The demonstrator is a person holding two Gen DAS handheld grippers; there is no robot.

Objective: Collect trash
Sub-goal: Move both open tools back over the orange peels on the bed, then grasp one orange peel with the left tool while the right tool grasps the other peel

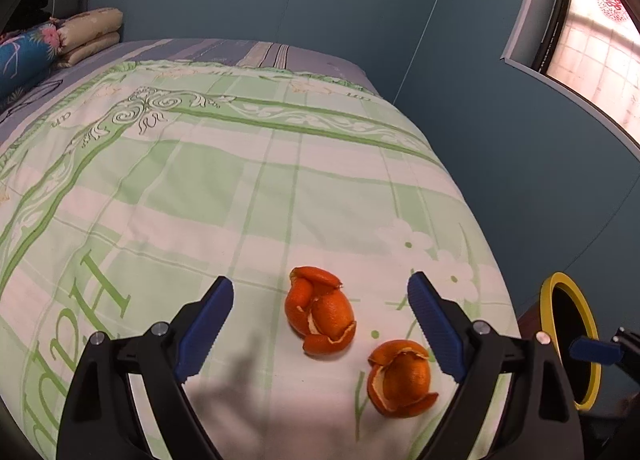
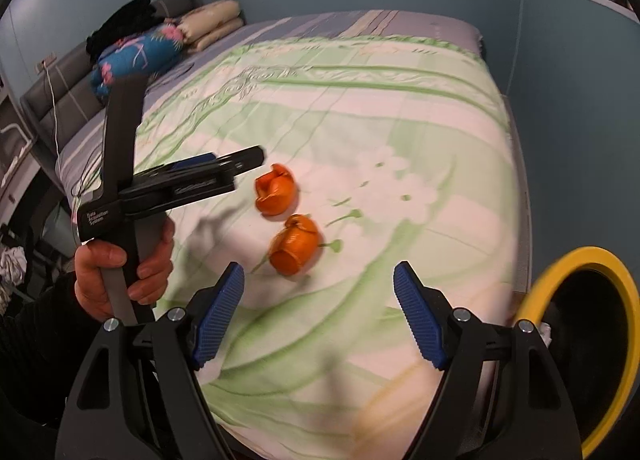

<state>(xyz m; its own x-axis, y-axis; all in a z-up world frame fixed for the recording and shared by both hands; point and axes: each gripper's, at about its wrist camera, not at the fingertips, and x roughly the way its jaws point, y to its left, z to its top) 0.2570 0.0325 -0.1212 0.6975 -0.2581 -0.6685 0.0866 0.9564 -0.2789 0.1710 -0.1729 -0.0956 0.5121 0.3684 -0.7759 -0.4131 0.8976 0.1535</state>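
Two orange peels lie on the green-and-white quilt (image 1: 200, 199). In the left wrist view the farther peel (image 1: 320, 308) sits between the blue pads of my left gripper (image 1: 321, 282), which hovers open above it without touching. The nearer peel (image 1: 400, 378) lies just inside the right pad. In the right wrist view my right gripper (image 2: 319, 271) is open and empty, just short of the nearer peel (image 2: 296, 246). The farther peel (image 2: 276, 189) lies beyond it. A hand (image 2: 120, 272) holds the left gripper (image 2: 248, 159), seen from the side.
A black bin with a yellow rim (image 2: 532, 300) stands off the bed's right edge and also shows in the left wrist view as the bin (image 1: 576, 340). Pillows (image 1: 92, 31) and folded bedding lie at the headboard end. Blue walls surround the bed.
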